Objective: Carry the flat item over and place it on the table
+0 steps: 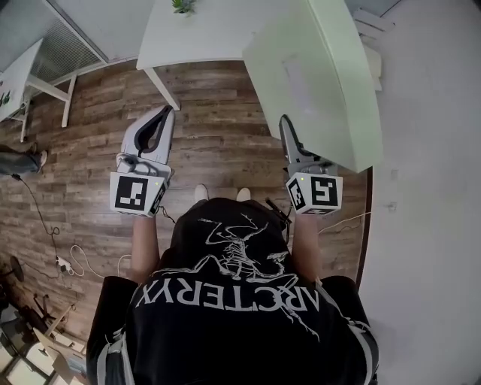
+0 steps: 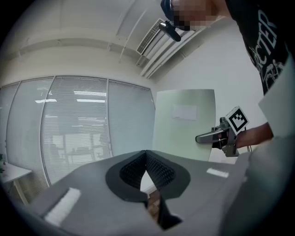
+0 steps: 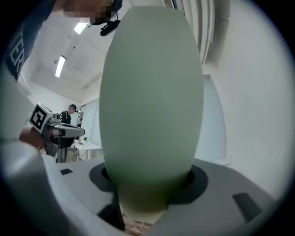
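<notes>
The flat item is a large pale green board (image 1: 316, 75), held upright and tilted over the wood floor. My right gripper (image 1: 287, 126) is shut on its lower edge. In the right gripper view the board (image 3: 152, 92) fills the middle and sits between the jaws of the right gripper (image 3: 150, 184). From the left gripper view the board (image 2: 184, 122) stands to the right with the right gripper (image 2: 203, 137) clamped on it. My left gripper (image 1: 164, 113) is level, well left of the board, its pads (image 2: 159, 168) meeting with nothing between them. The white table (image 1: 203, 34) lies ahead.
A small plant (image 1: 183, 6) stands on the table's far side. Another white table (image 1: 19, 75) is at the far left, with a person's shoes (image 1: 22, 159) beside it. Cables (image 1: 68, 259) trail on the floor. A white wall (image 1: 428, 188) runs close on the right.
</notes>
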`<state>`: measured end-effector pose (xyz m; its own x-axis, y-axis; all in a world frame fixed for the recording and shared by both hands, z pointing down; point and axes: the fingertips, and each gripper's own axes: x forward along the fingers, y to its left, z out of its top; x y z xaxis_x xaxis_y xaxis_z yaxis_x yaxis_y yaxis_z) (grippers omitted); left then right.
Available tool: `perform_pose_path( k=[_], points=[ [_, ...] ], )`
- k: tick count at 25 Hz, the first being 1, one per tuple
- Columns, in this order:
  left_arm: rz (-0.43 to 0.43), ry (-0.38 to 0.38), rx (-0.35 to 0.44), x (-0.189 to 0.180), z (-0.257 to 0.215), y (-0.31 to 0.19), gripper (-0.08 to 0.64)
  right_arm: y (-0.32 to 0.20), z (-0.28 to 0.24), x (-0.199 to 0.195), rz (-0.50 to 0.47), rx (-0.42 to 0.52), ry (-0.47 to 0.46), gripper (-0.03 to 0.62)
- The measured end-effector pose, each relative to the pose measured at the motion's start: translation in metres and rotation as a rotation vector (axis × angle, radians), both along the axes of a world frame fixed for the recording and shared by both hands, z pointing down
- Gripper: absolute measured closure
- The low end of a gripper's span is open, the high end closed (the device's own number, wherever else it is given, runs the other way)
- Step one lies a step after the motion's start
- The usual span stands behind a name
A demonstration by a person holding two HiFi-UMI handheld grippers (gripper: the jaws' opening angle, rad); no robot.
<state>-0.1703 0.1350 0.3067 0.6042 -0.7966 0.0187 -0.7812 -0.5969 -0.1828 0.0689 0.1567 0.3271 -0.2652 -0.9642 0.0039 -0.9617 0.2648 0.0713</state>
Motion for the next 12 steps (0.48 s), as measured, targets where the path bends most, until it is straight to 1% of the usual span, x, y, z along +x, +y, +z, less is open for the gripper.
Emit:
perform_pose_path(
  k=[4, 7, 12],
  points=[
    [-0.008, -0.003, 0.006, 0.003, 0.0, -0.007, 0.548, -0.006, 0.002, 0.005, 0.007, -0.005, 0.004, 0.328],
    [0.004, -0.004, 0.007, 0.007, 0.001, -0.007, 0.548, -0.009, 0.005, 0.01, 0.017, -0.017, 0.0, 0.328],
    [-0.002, -0.004, -0.013, 0.013, 0.003, -0.013, 0.548, -0.017, 0.006, 0.019, 0.023, -0.017, 0.007, 0.328]
  ],
)
